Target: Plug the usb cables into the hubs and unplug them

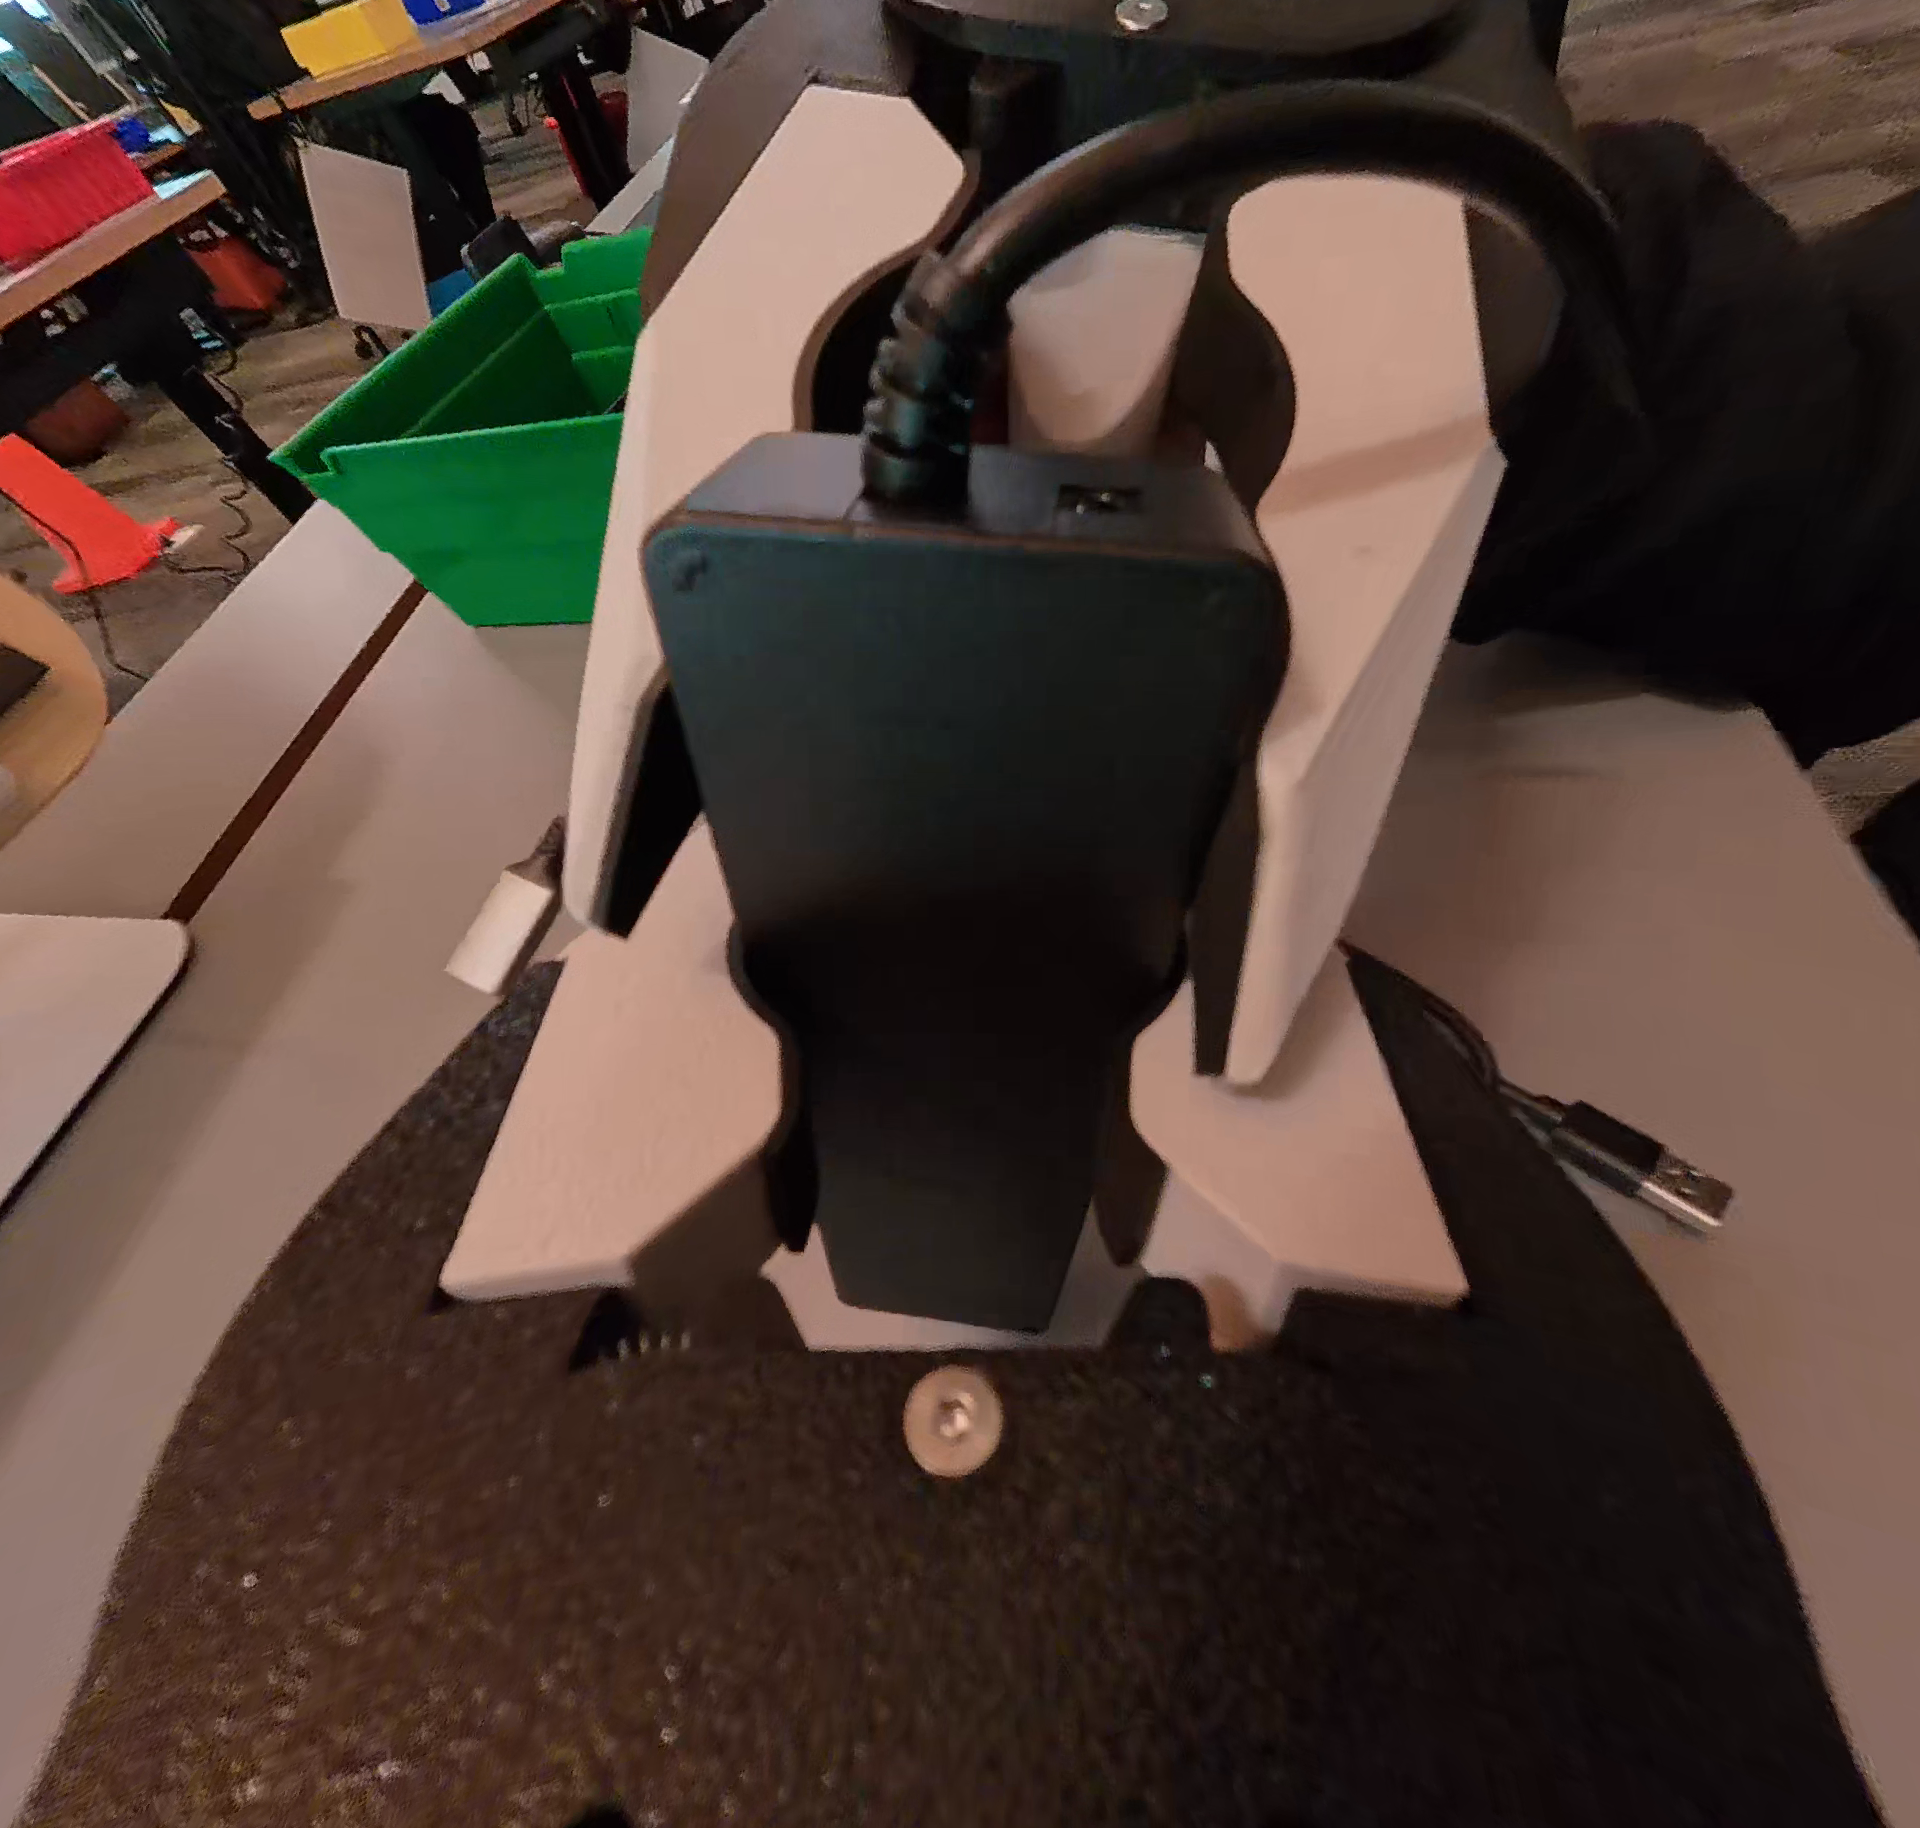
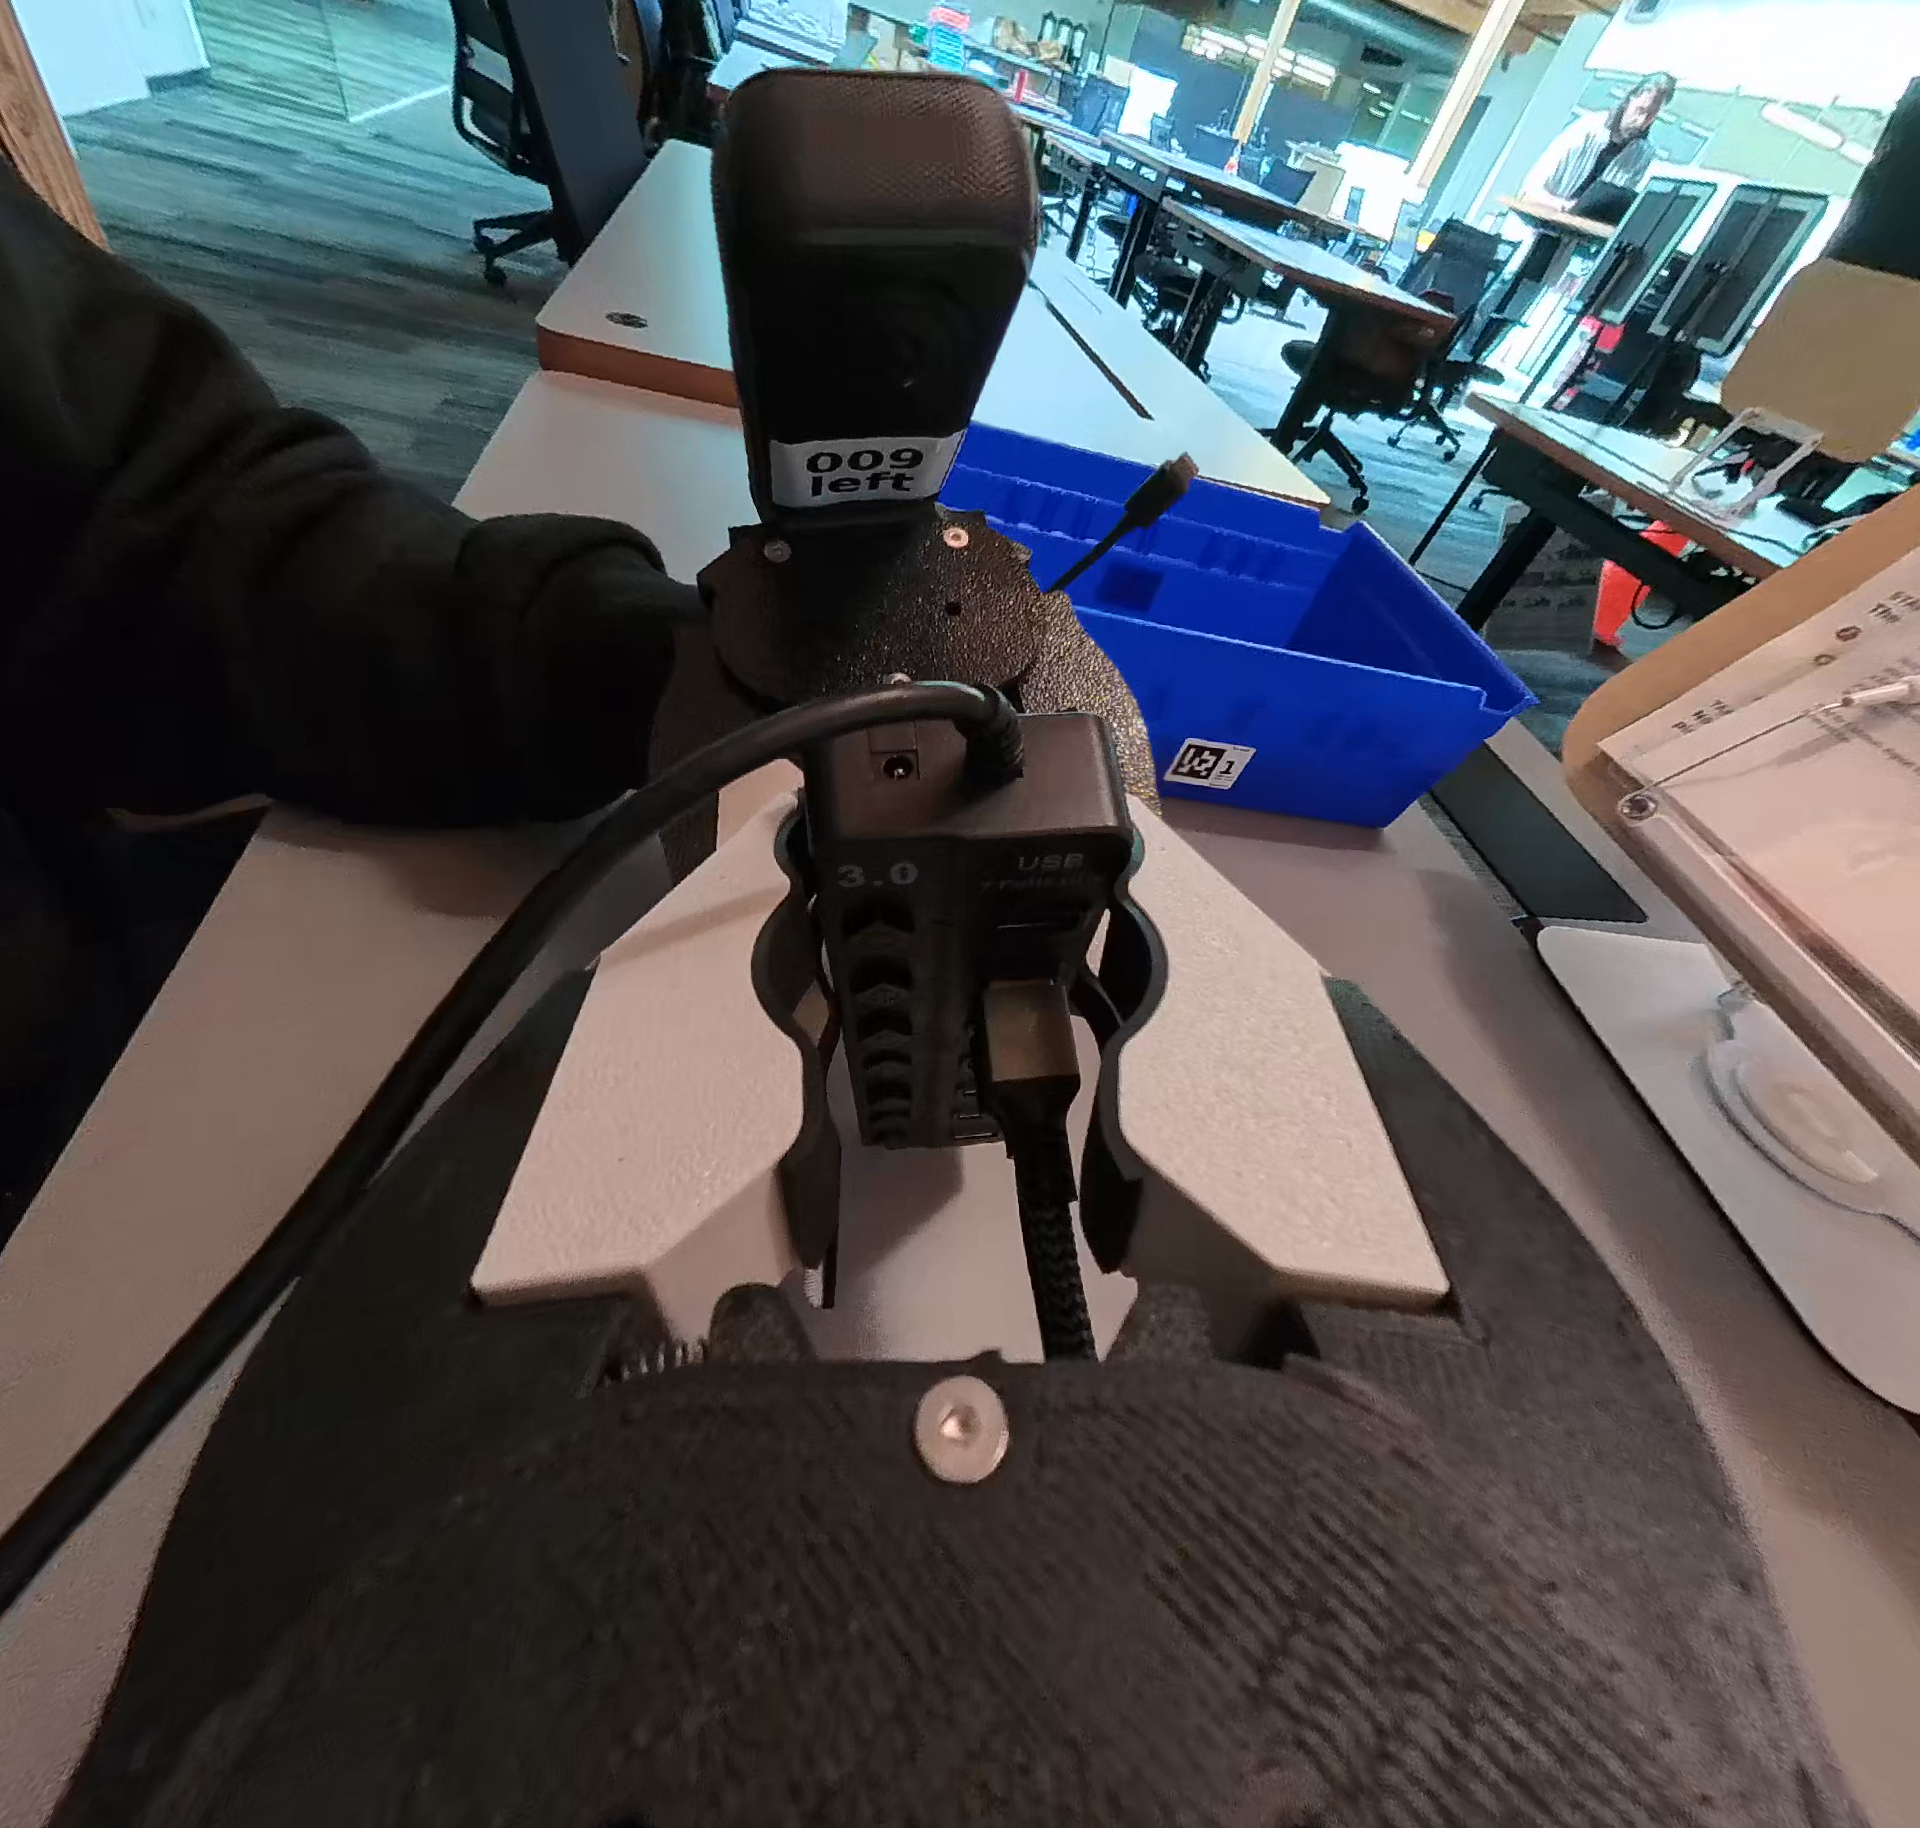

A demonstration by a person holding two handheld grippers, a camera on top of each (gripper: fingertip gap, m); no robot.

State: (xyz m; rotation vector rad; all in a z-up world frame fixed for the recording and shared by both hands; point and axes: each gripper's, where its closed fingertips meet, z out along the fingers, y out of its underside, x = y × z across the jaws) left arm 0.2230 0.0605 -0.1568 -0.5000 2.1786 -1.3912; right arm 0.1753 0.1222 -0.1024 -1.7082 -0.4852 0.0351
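One hub (image 1: 961, 843): black, boxy, thick cord at its far end.
Left gripper (image 1: 951, 1134): clamped on the hub.
Right gripper (image 2: 1023, 1061): clamped on a braided cable's plug (image 2: 1029, 1035), seated in the hub.

Both views are evenly lit by soft indoor light from overhead, bright enough to read colours but a little dull and warm in the left wrist view, cooler in the right wrist view. The wide lenses bend straight lines strongly: the desk (image 1: 1558, 843) edges curve and the room leans outward toward the corners. In the left wrist view the black hub (image 1: 956, 739) is so dark that its surface detail is nearly lost, and its edges and the white fingers (image 1: 1351, 739) beside it are slightly smeared. The green bin (image 1: 468, 490) and background are soft. In the right wrist view the hub (image 2: 956, 947) is sharp, and ceiling windows glare pale at the upper right.
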